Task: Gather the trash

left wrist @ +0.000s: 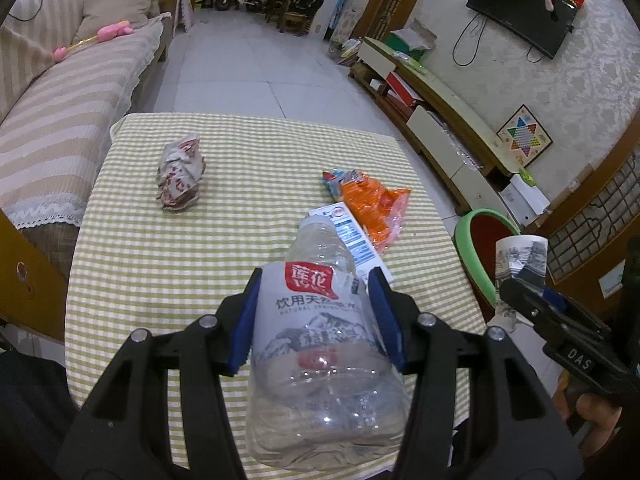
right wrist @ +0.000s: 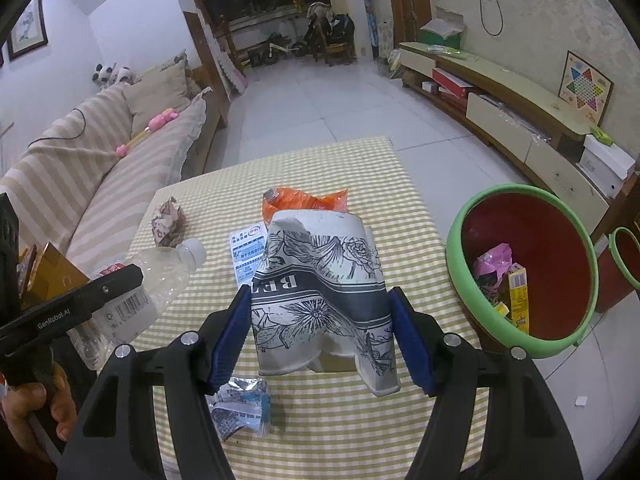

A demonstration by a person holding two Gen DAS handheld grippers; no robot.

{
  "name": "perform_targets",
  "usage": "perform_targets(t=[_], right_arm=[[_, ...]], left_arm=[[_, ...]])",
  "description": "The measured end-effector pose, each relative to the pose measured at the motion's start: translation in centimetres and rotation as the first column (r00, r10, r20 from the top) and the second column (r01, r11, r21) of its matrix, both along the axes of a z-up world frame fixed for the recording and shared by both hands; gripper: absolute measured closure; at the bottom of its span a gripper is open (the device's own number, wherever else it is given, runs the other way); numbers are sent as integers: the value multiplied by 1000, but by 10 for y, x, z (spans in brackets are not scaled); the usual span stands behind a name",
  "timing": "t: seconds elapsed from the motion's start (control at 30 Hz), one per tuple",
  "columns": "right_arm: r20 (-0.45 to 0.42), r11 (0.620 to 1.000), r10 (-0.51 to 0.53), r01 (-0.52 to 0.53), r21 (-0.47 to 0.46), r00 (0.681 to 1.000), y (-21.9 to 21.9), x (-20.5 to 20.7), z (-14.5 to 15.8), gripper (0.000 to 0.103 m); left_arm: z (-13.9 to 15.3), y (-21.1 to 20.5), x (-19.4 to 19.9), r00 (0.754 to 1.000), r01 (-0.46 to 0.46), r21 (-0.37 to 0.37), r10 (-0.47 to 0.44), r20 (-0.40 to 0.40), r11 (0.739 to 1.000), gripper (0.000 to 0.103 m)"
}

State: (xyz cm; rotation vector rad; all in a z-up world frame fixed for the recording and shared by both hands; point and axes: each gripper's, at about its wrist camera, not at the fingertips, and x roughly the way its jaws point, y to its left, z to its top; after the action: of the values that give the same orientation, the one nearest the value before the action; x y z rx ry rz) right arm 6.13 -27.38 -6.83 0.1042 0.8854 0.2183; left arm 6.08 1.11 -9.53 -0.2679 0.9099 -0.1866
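Note:
My left gripper (left wrist: 316,316) is shut on a clear plastic water bottle (left wrist: 320,344) with a red and white label, held above the near edge of the checked table (left wrist: 200,240). The bottle also shows in the right wrist view (right wrist: 152,276). My right gripper (right wrist: 320,332) is shut on a crushed paper cup (right wrist: 320,280) with a black flower print, held above the table's right side; the cup also shows at the right of the left wrist view (left wrist: 520,256). A green-rimmed red bin (right wrist: 520,264) holding wrappers stands on the floor to the right.
On the table lie a crumpled paper wrapper (left wrist: 180,176), an orange plastic bag (left wrist: 372,200), a white and blue carton (left wrist: 356,240) and a small blue foil wrapper (right wrist: 240,404). A striped sofa (left wrist: 60,120) stands left, a low TV cabinet (left wrist: 440,120) right. A second bin (right wrist: 624,256) stands behind the first.

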Motion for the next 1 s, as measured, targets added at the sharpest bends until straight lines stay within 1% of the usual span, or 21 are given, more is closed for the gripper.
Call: perform_targets(t=[0.6,1.0], right_arm=[[24,998,-62,62,20,998,-13,-5,9,37],[41,993,-115,114,34,992,-39,-8,15,37]], left_arm=[[16,-23,8,997,58,5,-58,41,998,53],[27,-51,16,991,117,13,-117,62,993,53]])
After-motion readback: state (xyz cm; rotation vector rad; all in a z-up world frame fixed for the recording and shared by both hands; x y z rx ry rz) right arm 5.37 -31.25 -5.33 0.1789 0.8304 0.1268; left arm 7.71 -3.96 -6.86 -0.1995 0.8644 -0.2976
